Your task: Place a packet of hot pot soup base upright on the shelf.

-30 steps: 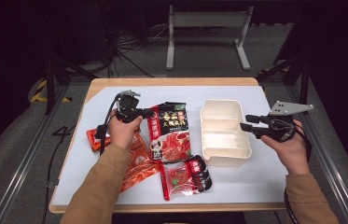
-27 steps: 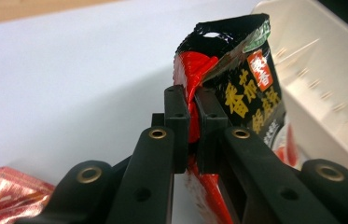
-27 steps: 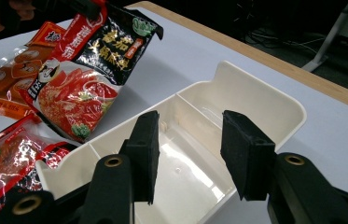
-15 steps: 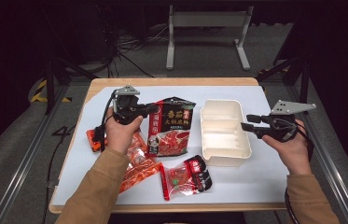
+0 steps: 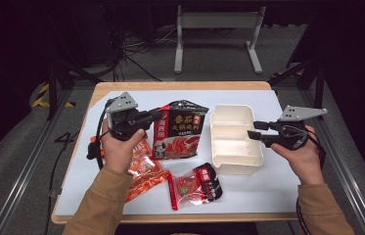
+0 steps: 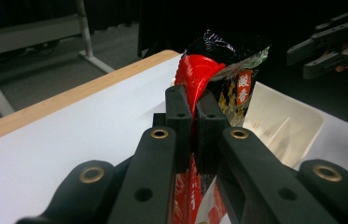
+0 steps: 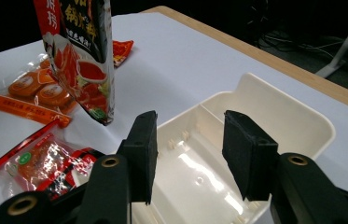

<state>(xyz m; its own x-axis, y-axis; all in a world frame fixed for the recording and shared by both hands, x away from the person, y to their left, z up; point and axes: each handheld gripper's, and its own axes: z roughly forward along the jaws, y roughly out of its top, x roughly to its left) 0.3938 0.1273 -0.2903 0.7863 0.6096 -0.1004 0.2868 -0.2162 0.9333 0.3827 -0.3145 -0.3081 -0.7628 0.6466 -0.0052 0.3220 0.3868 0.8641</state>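
My left gripper [image 5: 158,116] [image 6: 194,100] is shut on the left edge of a large red and black soup-base bag [image 5: 180,129] [image 6: 218,70] [image 7: 80,51], which hangs upright off the table. A white two-compartment tray [image 5: 234,142] [image 7: 274,116] [image 6: 281,123] lies to the right of the bag. Over the tray's right rim my right gripper [image 5: 253,133] [image 7: 190,154] hovers open, nothing between its jaws.
A small red and black packet [image 5: 194,185] [image 7: 36,161] lies near the front edge of the white table [image 5: 121,105]. Orange sachet packs [image 5: 143,169] [image 7: 38,95] lie under my left hand. Metal rails run along both table sides, and a stand [image 5: 216,22] is behind.
The left gripper has lifted the large bag from lying flat on the table to hanging upright. The right gripper has stayed open by the tray.
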